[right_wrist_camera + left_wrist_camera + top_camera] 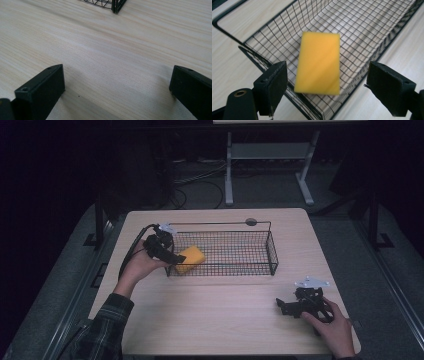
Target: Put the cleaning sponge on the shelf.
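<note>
Dark room, pale wood table [225, 320] with a wire basket [250, 227] at mid-table. Yellow sponge [318, 63] sits inside the basket at its left end, looks blurred in the left gripper view, apparently just let go or dropping. Left gripper [327, 87] hovers over that end, jaws spread wide on either side of the sponge, gripping nothing. Step looks like placing the sponge in the basket: keep jaws wide, lift straight up clear of the wire rim, don't snag the mesh. Left hand [137, 267] angled in from the left, forearm low. Right gripper [117, 87] rests near the table's front right, jaws wide apart, empty, pointing toward the basket corner.
</note>
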A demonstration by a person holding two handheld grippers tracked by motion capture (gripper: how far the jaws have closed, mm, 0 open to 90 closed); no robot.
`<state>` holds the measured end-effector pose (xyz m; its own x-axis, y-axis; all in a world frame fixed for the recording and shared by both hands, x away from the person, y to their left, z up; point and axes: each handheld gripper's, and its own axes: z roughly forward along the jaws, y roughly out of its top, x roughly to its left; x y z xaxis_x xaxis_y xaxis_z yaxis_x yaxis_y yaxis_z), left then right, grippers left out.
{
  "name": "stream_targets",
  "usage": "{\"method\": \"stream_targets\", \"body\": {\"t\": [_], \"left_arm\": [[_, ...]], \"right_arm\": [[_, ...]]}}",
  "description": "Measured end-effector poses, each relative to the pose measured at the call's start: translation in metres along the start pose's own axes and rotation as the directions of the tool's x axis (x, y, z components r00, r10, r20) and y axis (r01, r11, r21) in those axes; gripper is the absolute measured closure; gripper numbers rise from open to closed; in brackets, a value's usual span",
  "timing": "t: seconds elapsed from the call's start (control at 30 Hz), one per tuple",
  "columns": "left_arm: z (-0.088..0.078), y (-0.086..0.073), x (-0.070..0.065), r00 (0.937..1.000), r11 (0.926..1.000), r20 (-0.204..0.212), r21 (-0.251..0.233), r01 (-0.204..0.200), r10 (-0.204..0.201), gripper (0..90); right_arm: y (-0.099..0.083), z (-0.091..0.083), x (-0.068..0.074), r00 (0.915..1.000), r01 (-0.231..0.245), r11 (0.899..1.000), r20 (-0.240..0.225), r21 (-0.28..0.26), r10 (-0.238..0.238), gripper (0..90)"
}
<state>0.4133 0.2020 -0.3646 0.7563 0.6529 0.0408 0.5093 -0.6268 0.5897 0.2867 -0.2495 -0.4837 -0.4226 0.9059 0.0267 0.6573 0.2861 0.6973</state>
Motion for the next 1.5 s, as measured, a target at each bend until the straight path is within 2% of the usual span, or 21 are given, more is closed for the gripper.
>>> {"method": "stream_targets", "body": {"t": [0.4,0.63,1.07,1.1,1.27,1.5], "left_arm": [[-0.014,-0.03,-0.015,0.9999,0.9996,-0.015,-0.028,0.005,-0.006,16.6],[-0.016,-0.045,-0.022,0.9994,0.9993,-0.031,-0.034,0.015,-0.017,16.5],[-0.025,-0.089,-0.042,0.9971,0.9977,-0.065,-0.058,0.035,-0.039,16.3],[-0.025,-0.089,-0.042,0.9971,0.9977,-0.065,-0.058,0.035,-0.039,16.3],[-0.023,-0.109,-0.049,0.9949,0.9957,-0.08,-0.075,0.055,-0.061,16.2],[-0.019,-0.125,-0.056,0.9946,0.9957,-0.075,-0.064,0.066,-0.071,16.2]], "right_arm": [[0.0,0.0,0.0,1.0,0.0,1.0,0.001,0.0,0.0,0.0],[0.0,0.0,0.0,1.0,0.0,1.0,0.0,0.0,0.0,0.0],[0.0,0.0,0.0,1.0,0.0,1.0,0.0,0.0,0.0,0.0],[0.0,0.0,0.0,1.0,0.0,1.0,0.0,0.0,0.0,0.0],[0.0,0.0,0.0,1.0,0.001,1.0,0.0,0.0,-0.001,0.0],[0.0,0.0,0.0,1.0,0.0,1.0,0.0,0.0,0.0,0.0]]}}
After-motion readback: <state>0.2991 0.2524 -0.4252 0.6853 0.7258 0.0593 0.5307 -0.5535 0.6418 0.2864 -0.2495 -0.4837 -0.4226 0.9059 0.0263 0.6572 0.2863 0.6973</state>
